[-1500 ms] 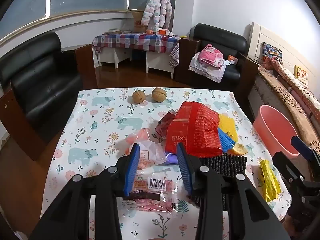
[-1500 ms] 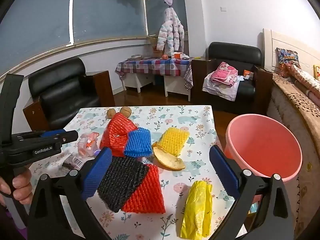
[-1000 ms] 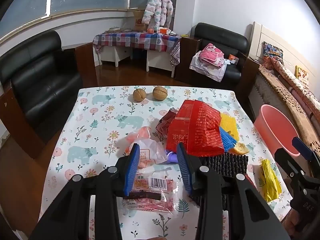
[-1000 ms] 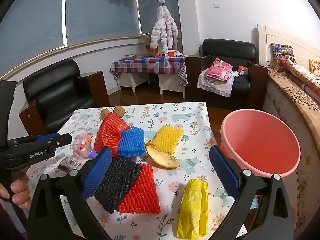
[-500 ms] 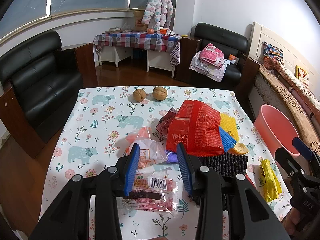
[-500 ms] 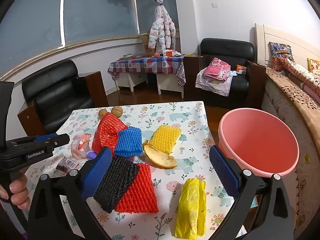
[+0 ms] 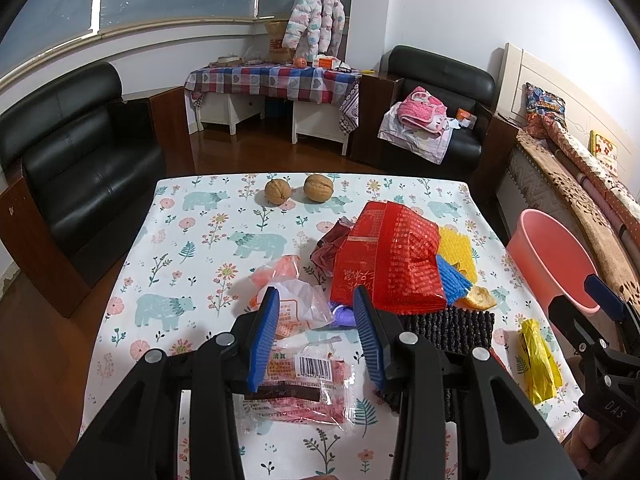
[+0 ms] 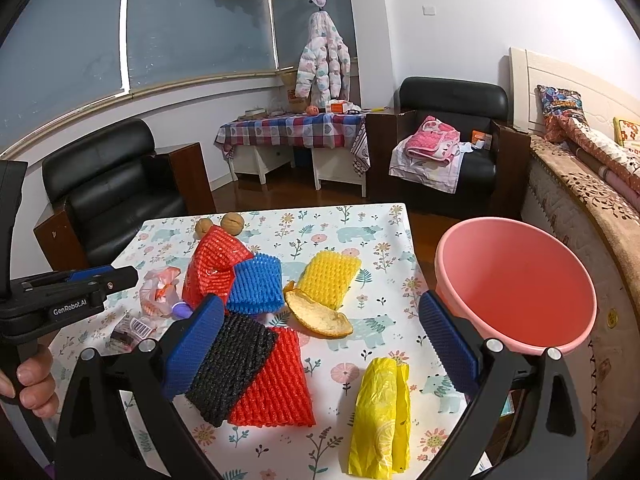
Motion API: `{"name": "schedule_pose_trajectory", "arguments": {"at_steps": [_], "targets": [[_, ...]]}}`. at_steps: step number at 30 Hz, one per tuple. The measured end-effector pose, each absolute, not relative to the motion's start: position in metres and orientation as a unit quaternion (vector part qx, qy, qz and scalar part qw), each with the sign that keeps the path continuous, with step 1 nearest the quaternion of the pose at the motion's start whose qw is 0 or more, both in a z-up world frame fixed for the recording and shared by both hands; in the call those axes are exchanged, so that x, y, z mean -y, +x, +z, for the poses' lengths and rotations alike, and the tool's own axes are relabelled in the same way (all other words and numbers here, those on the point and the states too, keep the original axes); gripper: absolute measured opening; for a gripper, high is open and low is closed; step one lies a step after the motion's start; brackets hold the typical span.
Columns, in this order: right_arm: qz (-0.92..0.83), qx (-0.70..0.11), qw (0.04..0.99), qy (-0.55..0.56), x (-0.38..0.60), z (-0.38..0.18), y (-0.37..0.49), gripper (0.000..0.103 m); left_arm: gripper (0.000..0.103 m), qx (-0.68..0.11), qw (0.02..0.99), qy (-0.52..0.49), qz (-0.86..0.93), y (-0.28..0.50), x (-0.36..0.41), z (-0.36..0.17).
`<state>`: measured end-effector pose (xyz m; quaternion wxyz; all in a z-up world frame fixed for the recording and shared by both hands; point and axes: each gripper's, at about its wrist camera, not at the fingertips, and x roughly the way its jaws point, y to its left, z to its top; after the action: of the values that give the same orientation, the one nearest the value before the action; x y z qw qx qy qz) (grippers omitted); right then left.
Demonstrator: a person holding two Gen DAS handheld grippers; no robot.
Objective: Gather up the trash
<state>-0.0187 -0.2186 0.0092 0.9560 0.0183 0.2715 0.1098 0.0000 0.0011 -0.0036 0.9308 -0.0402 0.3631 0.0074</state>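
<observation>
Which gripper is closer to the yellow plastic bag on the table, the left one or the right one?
Right. The right gripper hovers open just above the yellow plastic bag; the left gripper is across the table, over the clear barcode wrapper.

white walls (image 7: pixel 460 20), big dark windows (image 8: pixel 72 48) and a brown wood floor (image 7: pixel 248 152). two black chairs (image 7: pixel 80 152) and a small table with a checked cloth (image 7: pixel 276 82) stand far beyond the fingers.

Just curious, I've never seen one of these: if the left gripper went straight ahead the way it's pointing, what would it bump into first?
Probably the clear snack wrapper with the barcode, lying on the table just beyond the open left gripper. Depth is hard to judge; the white plastic bag lies just behind it.
</observation>
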Motion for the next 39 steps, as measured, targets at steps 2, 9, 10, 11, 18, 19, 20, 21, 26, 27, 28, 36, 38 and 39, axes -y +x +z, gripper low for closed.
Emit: {"name": "schedule_pose_trajectory", "arguments": {"at_steps": [2, 9, 10, 11, 18, 19, 20, 21, 26, 27, 28, 36, 38, 39], "targets": [[0.111, -0.273, 0.956, 0.016, 0.219, 0.009, -0.018, 0.098, 0.038, -0.364, 0.931, -0.04, 0.006, 0.001, 0.0, -0.004], [0.108, -0.281, 0.953, 0.012, 0.221, 0.007, -0.017, 0.098, 0.038, -0.364, 0.931, -0.039, 0.005, 0.003, 0.0, -0.008], [0.107, -0.282, 0.953, 0.011, 0.219, 0.007, -0.017, 0.098, 0.038, -0.364, 0.931, -0.039, 0.005, 0.003, 0.0, -0.008], [0.107, -0.281, 0.954, 0.012, 0.219, 0.007, -0.018, 0.098, 0.038, -0.364, 0.93, -0.039, 0.005, 0.003, 0.0, -0.008], [0.107, -0.273, 0.956, 0.006, 0.218, 0.009, -0.02, 0.098, 0.038, -0.364, 0.93, -0.039, 0.005, 0.003, 0.0, -0.009], [0.107, -0.273, 0.956, 0.006, 0.218, 0.009, -0.02, 0.098, 0.038, -0.364, 0.93, -0.039, 0.005, 0.003, 0.0, -0.008], [0.106, -0.274, 0.956, 0.007, 0.218, 0.009, -0.02, 0.098, 0.038, -0.365, 0.93, -0.039, 0.005, 0.003, 0.002, -0.007], [0.106, -0.274, 0.956, 0.007, 0.219, 0.009, -0.02, 0.098, 0.038, -0.365, 0.93, -0.038, 0.004, 0.003, 0.002, -0.007], [0.103, -0.273, 0.956, 0.011, 0.222, 0.009, -0.022, 0.098, 0.038, -0.365, 0.93, -0.039, 0.005, 0.003, 0.002, -0.007], [0.104, -0.274, 0.956, 0.011, 0.222, 0.009, -0.022, 0.097, 0.038, -0.365, 0.93, -0.039, 0.005, 0.003, 0.002, -0.007], [0.104, -0.275, 0.956, 0.009, 0.223, 0.009, -0.023, 0.095, 0.038, -0.365, 0.93, -0.038, 0.005, 0.003, 0.003, -0.008], [0.089, -0.29, 0.953, 0.012, 0.239, 0.005, -0.026, 0.094, 0.038, -0.358, 0.933, -0.035, -0.015, -0.005, 0.011, -0.009], [0.085, -0.297, 0.951, 0.015, 0.243, 0.002, -0.026, 0.094, 0.038, -0.357, 0.933, -0.036, -0.022, -0.006, 0.01, -0.008], [0.085, -0.3, 0.95, 0.016, 0.244, 0.001, -0.026, 0.094, 0.038, -0.357, 0.933, -0.037, -0.026, -0.006, 0.01, -0.008]]}}
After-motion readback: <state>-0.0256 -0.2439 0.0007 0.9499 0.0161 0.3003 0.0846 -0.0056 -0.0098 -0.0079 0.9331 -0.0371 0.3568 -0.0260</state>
